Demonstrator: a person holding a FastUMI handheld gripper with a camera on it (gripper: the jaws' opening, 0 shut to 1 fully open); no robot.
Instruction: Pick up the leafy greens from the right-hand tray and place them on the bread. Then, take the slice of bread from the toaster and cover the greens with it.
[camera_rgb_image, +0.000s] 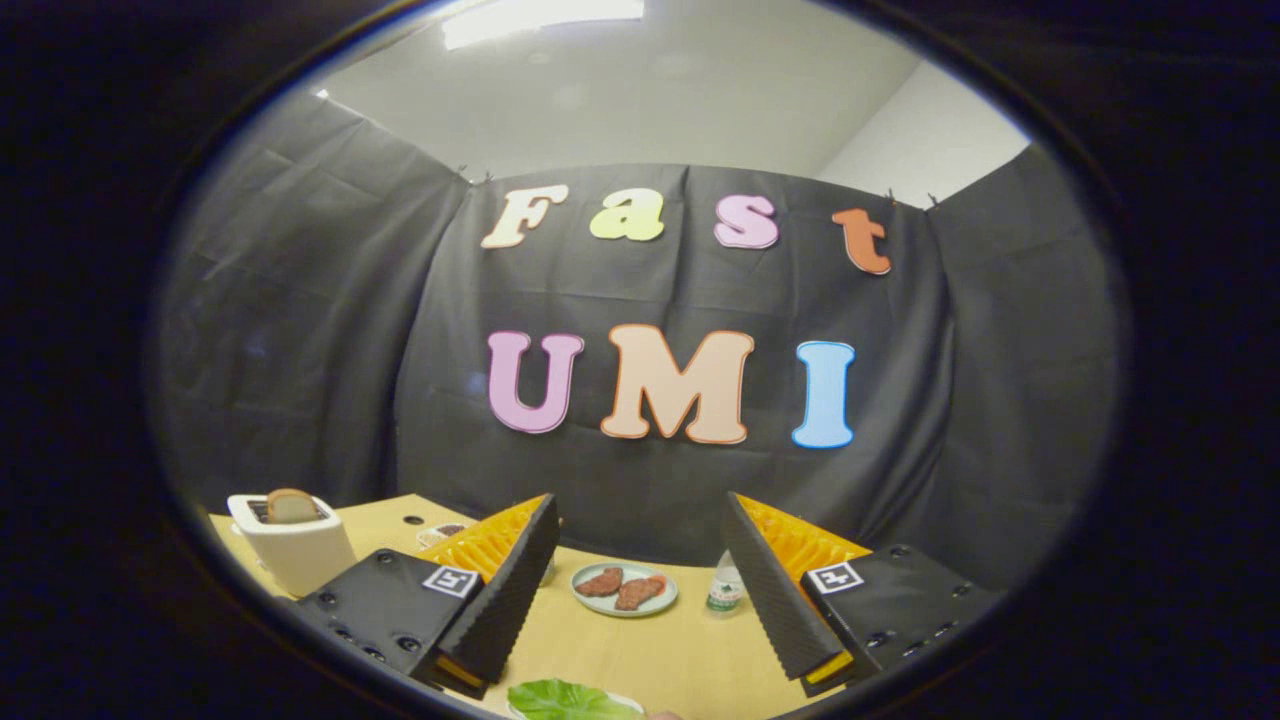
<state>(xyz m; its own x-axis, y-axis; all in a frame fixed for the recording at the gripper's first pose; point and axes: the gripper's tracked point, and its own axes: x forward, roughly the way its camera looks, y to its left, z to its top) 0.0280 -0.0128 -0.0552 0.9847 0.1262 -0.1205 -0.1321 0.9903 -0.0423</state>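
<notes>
Gripper view: gripper (640, 590) fingers spread wide apart, nothing held between them. Green leafy greens (570, 700) low between the fingers, nearer than the fingertips, on a pale tray (630, 704) barely visible at its rim. Round pale plate (594, 600) with two brown meat slices (622, 588) beyond, between the fingers, on the tan wooden table (640, 655). White toaster (295, 550) beyond the left finger, brown bread slice (291, 506) upright in its slot. Small clear bottle (724, 588) just beside the right finger.

The leafy greens (572, 699) are cut off low between the tool's (640, 600) spread fingers.
</notes>
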